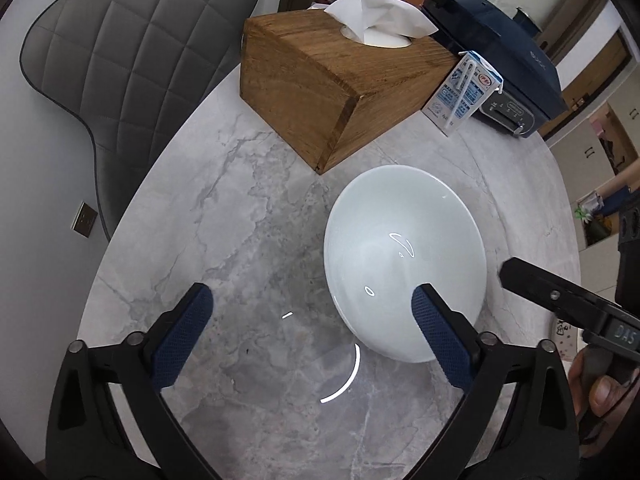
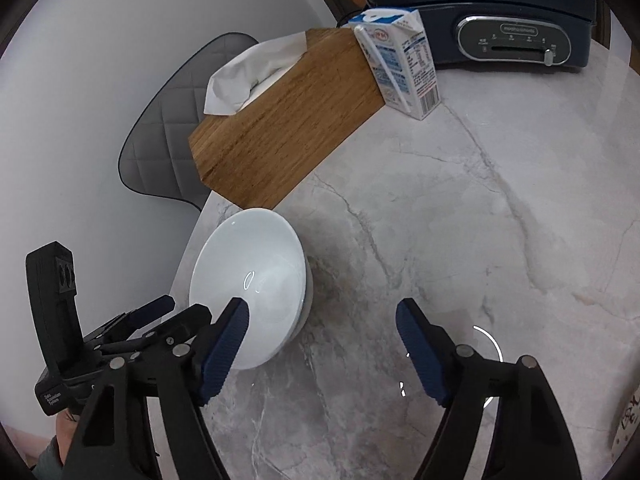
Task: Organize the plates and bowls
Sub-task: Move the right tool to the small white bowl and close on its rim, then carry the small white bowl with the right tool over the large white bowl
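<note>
A white bowl (image 1: 404, 256) sits upright on the grey marble table (image 1: 240, 240). My left gripper (image 1: 312, 312) is open and empty, with its right finger (image 1: 440, 336) over the bowl's near rim and its left finger over bare table. In the right wrist view the same bowl (image 2: 252, 280) appears to sit on a plate of which only an edge shows. My right gripper (image 2: 320, 336) is open and empty, its left finger (image 2: 224, 344) in front of the bowl's near side. The left gripper (image 2: 152, 312) shows at the lower left of that view.
A wooden tissue box (image 1: 332, 92) stands behind the bowl. A small milk carton (image 1: 460, 88) and a dark blue appliance (image 1: 504, 52) stand at the back right. A grey quilted chair (image 1: 132, 60) is beyond the table's left edge.
</note>
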A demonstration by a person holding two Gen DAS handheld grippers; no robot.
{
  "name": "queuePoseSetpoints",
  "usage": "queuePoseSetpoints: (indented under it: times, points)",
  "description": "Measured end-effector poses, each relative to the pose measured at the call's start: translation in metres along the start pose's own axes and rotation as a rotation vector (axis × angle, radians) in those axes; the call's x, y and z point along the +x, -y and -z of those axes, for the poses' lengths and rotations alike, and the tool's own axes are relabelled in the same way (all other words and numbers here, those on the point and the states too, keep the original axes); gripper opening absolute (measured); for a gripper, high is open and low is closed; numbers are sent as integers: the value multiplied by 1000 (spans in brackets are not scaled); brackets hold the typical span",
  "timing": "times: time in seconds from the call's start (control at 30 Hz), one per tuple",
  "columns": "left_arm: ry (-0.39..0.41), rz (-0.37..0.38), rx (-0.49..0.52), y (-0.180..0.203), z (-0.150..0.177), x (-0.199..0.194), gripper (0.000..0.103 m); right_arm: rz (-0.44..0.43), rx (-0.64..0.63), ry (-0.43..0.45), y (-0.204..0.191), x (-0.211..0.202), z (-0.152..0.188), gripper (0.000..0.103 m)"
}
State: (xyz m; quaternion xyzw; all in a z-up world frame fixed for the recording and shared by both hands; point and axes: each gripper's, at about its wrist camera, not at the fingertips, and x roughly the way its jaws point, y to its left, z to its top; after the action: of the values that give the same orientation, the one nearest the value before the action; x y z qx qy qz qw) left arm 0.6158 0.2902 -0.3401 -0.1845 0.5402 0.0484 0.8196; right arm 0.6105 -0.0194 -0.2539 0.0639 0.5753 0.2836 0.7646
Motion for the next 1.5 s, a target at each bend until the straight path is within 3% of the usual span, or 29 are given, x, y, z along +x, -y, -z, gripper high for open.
queuePoseSetpoints:
  times: [0.03,0.27,0.4,0.47,0.53,0.63,0.7,0.97,1.2,1.33,1.5]
  points:
    - [0,1,6,1,-1,2,88,-4,4,-5,0,5,-1,76]
    - [-17,22,10,1,-1,16,75,-1,-1,-35,-1,27,1,70]
    - [-26,27,11,2,-3,21,66,13,-7,-59,-1,40,2,58]
    - [-27,30,9,2,-4,22,57,14,4,-69,2,45,3,55]
    - [-33,33,13,3,-4,24,34,13,7,-76,4,48,4,50]
    - [-33,48,28,8,-4,27,19,-4,-9,-73,2,47,5,39]
    - [-38,57,37,13,-5,28,13,-27,-21,-73,-2,47,5,21]
    - [-41,87,51,24,0,15,12,-49,22,-73,4,42,11,15]
    - [-18,123,85,42,12,-27,12,-61,14,-48,0,2,29,15]
    - [-11,151,110,54,30,-60,12,-66,0,-34,-8,-30,45,16]
    - [-6,183,149,66,76,-106,12,-62,-41,-31,-21,-77,86,16]
